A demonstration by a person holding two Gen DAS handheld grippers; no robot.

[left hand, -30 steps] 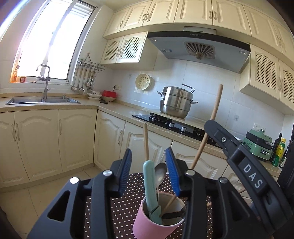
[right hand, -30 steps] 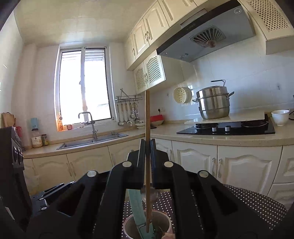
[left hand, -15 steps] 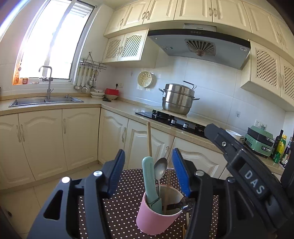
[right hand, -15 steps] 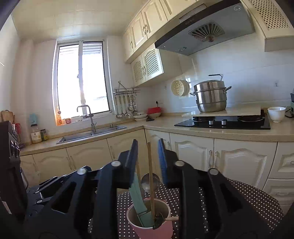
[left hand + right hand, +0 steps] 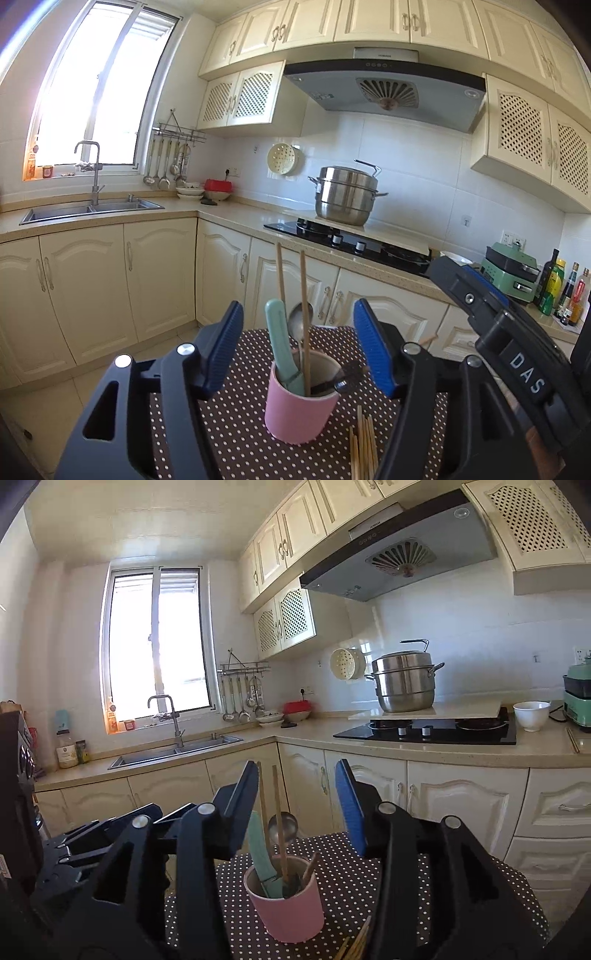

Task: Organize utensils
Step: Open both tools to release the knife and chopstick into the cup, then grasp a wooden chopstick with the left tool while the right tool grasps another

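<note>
A pink cup (image 5: 298,410) stands on a brown polka-dot cloth (image 5: 236,435). It holds a mint-green handle (image 5: 279,347), a metal spoon (image 5: 301,319) and two wooden chopsticks (image 5: 304,314). More chopsticks (image 5: 364,443) lie on the cloth to the cup's right. My left gripper (image 5: 299,347) is open and empty, its fingers either side of the cup and nearer the camera. My right gripper (image 5: 297,805) is open and empty above and behind the same cup (image 5: 286,904); its body shows at the right of the left wrist view (image 5: 517,354).
Behind the cloth run cream kitchen cabinets (image 5: 155,273) and a counter with a sink (image 5: 88,210), a black hob (image 5: 354,243) and a steel steamer pot (image 5: 347,195). A white bowl (image 5: 531,714) and a green appliance (image 5: 578,701) stand on the counter at right.
My right gripper has opened, let go of the wooden chopstick and drawn back. That chopstick now stands in the cup. My left gripper has also drawn back and spread wider.
</note>
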